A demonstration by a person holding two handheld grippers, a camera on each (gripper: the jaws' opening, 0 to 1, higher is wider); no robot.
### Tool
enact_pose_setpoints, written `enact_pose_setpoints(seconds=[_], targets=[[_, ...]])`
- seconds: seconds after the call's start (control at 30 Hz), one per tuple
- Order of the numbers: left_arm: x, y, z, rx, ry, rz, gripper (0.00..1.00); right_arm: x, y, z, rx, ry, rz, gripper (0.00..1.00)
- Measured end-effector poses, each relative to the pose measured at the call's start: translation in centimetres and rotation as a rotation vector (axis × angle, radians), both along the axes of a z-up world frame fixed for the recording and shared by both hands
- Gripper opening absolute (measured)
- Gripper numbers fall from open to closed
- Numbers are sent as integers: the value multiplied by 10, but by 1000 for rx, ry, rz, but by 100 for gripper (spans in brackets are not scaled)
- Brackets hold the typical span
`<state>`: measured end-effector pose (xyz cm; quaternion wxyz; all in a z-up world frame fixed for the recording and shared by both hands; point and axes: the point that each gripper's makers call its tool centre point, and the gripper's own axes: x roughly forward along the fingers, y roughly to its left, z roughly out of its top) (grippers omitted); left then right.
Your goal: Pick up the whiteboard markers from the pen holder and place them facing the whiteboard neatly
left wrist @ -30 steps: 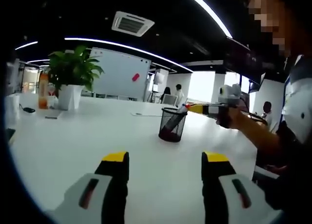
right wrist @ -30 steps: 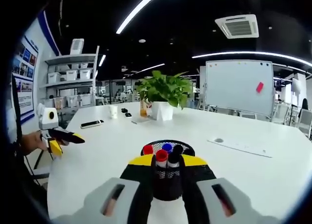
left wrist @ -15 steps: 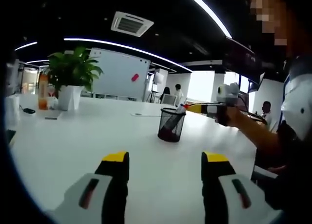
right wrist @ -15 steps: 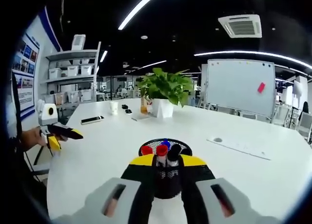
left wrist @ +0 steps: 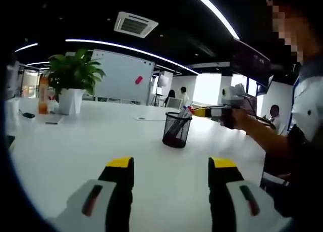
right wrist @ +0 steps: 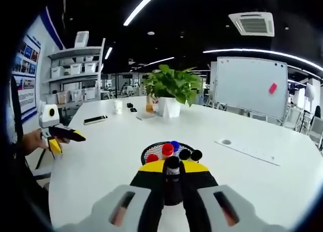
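Your right gripper (right wrist: 173, 172) pinches a black-capped marker (right wrist: 172, 164) just above the pen holder (right wrist: 160, 150), where the other markers (right wrist: 168, 149) stand. It is light, stiff and smooth; grip mid-barrel so it won't swivel. Your left gripper (left wrist: 171, 171) hangs spread over the table (left wrist: 75, 141), well short of the pen holder.

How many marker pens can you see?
5: red, red, blue and two black in the pen holder; one black in the right tool. More may hide.
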<state>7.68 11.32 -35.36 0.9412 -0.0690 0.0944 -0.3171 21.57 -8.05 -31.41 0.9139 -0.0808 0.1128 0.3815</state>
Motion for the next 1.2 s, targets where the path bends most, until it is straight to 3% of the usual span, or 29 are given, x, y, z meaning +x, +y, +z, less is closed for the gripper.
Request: enact_pose_setpoints(seconds=[0.1,0.4,0.7,1.07,1.2], targets=[[5,-2,-9,6,31,1,60,1,0,1,-16,9,-4,14],[1,-9,1,-6,10,-14,60,1,4,1,-14,40,-29,13],[2,-11,9,23,0,-31,60,-14,-3,33,33,-11,-32,13],[-2,-29,17,9,-29,-65,60,-40,-14,51,44,-61,-65,13],[-4,-31,21,20,-31,-69,60,-44,-22,45,61,-41,-81,13]])
